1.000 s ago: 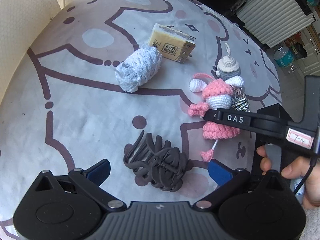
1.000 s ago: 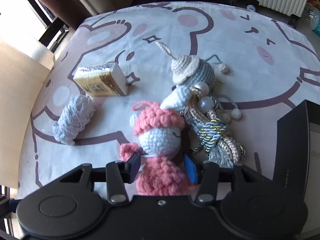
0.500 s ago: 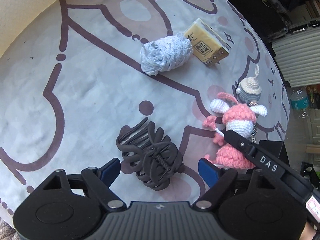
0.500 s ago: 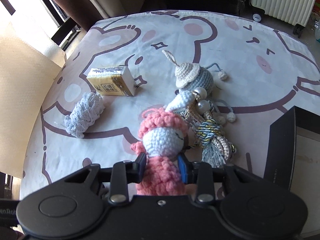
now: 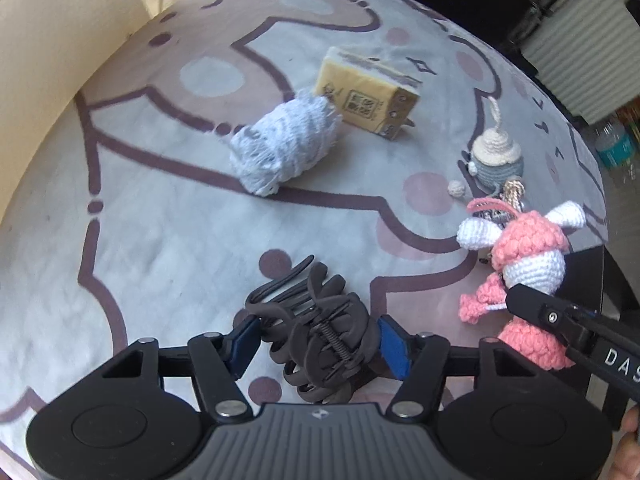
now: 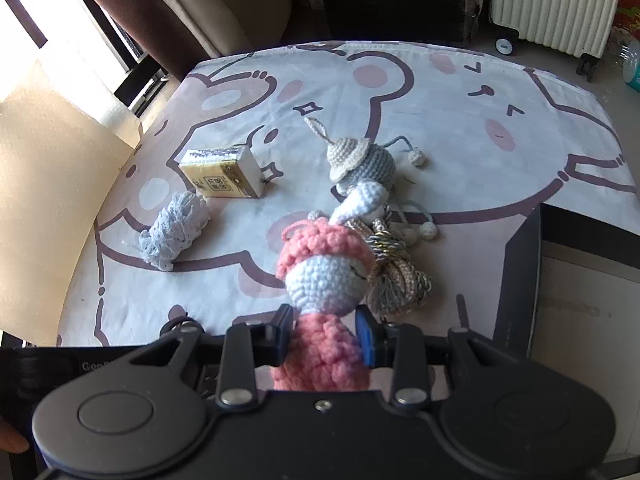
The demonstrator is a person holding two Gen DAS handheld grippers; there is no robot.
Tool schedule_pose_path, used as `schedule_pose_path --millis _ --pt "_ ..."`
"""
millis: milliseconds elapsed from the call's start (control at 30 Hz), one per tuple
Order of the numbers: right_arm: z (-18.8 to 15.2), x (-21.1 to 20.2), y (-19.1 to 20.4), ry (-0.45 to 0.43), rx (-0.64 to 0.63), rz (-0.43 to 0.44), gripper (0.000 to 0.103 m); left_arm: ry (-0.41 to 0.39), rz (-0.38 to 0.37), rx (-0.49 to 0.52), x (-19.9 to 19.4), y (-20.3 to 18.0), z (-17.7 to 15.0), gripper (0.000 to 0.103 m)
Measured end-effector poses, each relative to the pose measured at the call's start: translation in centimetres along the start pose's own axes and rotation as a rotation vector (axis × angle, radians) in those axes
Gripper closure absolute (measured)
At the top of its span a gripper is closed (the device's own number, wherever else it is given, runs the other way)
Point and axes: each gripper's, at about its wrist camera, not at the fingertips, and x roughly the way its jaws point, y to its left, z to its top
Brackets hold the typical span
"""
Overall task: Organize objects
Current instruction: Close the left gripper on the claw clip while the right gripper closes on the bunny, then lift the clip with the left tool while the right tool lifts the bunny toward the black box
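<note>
My left gripper (image 5: 316,342) is shut on a dark brown hair claw clip (image 5: 320,332), its blue pads (image 5: 394,346) pressing both sides. My right gripper (image 6: 322,332) is shut on the pink body of a pink and white crochet doll (image 6: 324,276) and holds it lifted above the cloth; the doll also shows at the right of the left wrist view (image 5: 528,256). On the cloth lie a pale blue lace roll (image 5: 286,148), a yellow tissue pack (image 5: 370,94), a grey crochet charm with a cream hat (image 6: 360,160) and a gold tassel knot (image 6: 394,264).
A white cloth with pink bear drawings (image 6: 460,112) covers the table. A black box (image 6: 520,280) stands at the right edge. A cream cushion (image 6: 44,184) is on the left, a white radiator (image 6: 554,4) behind, and a water bottle (image 5: 612,144) on the floor.
My left gripper has closed on the claw clip, which earlier lay between open fingers. My right gripper has lifted the doll up off the cloth.
</note>
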Motion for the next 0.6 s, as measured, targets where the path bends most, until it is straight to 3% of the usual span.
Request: schedule_pose_path --millis 100,267,433,600 --pt "-0.2 -0.3 -0.3 -0.005 0.006 0.009 0.068 -0.029 0.025 0.112 -0.2 -1.4 0.1 0.047" --pt "-0.2 -0.9 -0.5 -0.020 0.016 0.019 0.068 -0.057 0.038 0.211 -0.6 -2.4 0.1 0.055" --pt "-0.2 -1.6 -0.7 -0.032 0.027 0.029 0.068 -0.075 -0.004 0.301 -1.6 -3.3 -0.1 0.056" --pt "-0.4 -2.2 -0.7 -0.042 0.032 0.037 0.068 -0.099 0.020 0.449 -2.4 -4.7 -0.7 0.056"
